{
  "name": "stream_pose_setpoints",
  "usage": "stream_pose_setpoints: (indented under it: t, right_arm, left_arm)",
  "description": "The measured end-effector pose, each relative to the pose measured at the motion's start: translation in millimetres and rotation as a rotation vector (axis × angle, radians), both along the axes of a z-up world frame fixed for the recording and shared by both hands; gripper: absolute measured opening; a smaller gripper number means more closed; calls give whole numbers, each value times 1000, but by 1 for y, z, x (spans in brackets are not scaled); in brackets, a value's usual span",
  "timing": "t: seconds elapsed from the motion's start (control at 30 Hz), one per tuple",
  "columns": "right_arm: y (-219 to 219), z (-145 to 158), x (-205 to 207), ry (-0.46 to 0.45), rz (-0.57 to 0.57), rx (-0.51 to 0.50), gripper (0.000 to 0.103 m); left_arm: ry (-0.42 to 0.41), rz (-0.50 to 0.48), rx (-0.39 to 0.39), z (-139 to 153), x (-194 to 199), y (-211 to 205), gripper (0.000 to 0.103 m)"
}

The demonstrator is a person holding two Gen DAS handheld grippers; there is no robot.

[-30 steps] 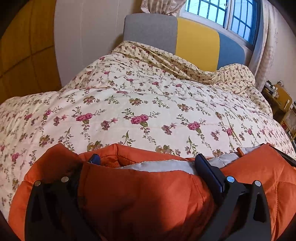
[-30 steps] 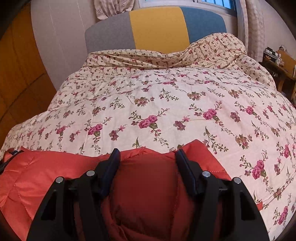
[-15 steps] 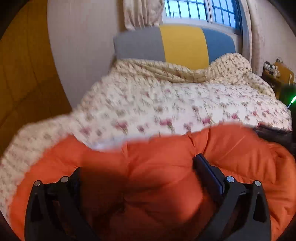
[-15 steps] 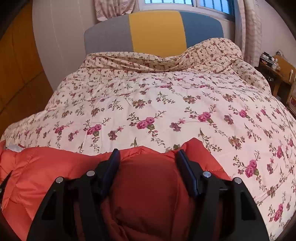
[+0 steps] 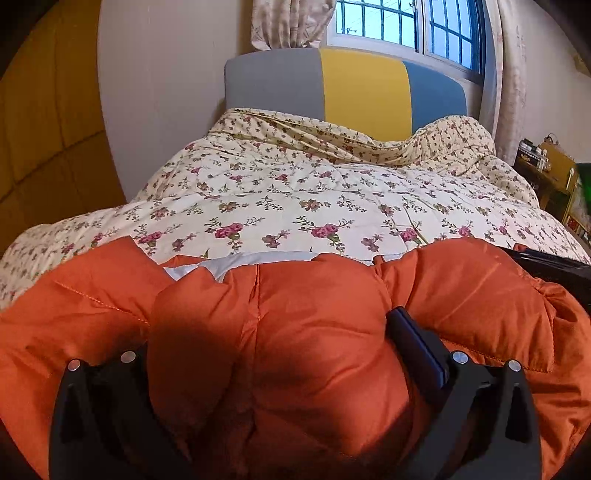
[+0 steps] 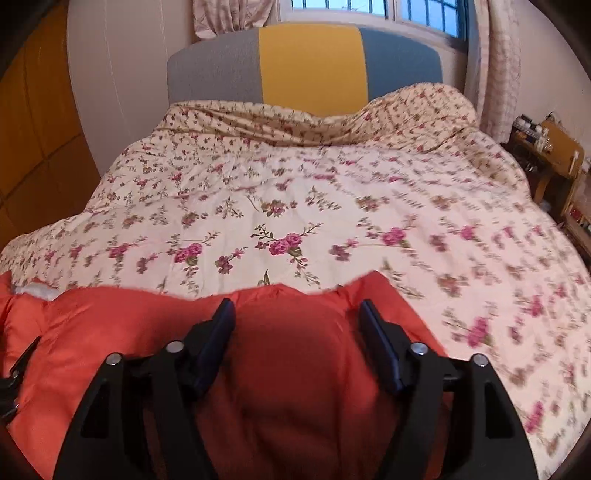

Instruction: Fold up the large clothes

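An orange padded jacket (image 5: 314, 325) with a pale grey lining (image 5: 236, 264) fills the bottom of the left wrist view, over the near edge of the bed. My left gripper (image 5: 273, 332) is shut on a thick bunch of it; its left finger is buried in the fabric. In the right wrist view the same jacket (image 6: 110, 332) lies at the bottom left. My right gripper (image 6: 295, 317) is shut on a fold of it, with padding bulging between the fingers (image 6: 373, 328). The right gripper's black body (image 5: 546, 262) shows at the right edge of the left wrist view.
A floral quilt (image 6: 295, 192) covers the bed up to a grey, yellow and blue headboard (image 6: 310, 62). A wall and yellow wardrobe (image 6: 33, 122) stand at the left. A wooden shelf with small items (image 6: 554, 155) stands at the right. A barred window (image 5: 406, 22) is behind.
Both grippers have lifted with the jacket still held. The left view swung up and right, and more orange fabric now bunches in front of it. The right view is blurred from motion.
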State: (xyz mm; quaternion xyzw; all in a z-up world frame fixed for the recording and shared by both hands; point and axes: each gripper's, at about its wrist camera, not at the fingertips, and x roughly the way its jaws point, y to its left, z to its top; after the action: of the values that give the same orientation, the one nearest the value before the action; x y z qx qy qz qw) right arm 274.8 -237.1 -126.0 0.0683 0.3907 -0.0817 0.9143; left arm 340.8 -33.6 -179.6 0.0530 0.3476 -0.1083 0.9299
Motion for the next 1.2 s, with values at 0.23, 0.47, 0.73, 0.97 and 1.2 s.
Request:
stream_pose_setpoints:
  t: [0.23,0.47,0.73,0.97,1.2]
  right_arm:
    - [29,33,-75,-81,58,53,72]
    - [70,41,-141,-124,139,133,65]
    - [122,35,-181,-97,314,193,11]
    - [153,8,-176,-1,377,172,8]
    - [153,-29,-155,81,373,191,6]
  left_arm:
    - [-43,21,-79,35,-56,29,100]
    - [-64,169,-266,42,-126,93,100]
    - [-86,332,-388,36,-179,160,100]
    - [14,375,-458,7,-187,184,100]
    - [136,284,-574,-18,-167,180,100]
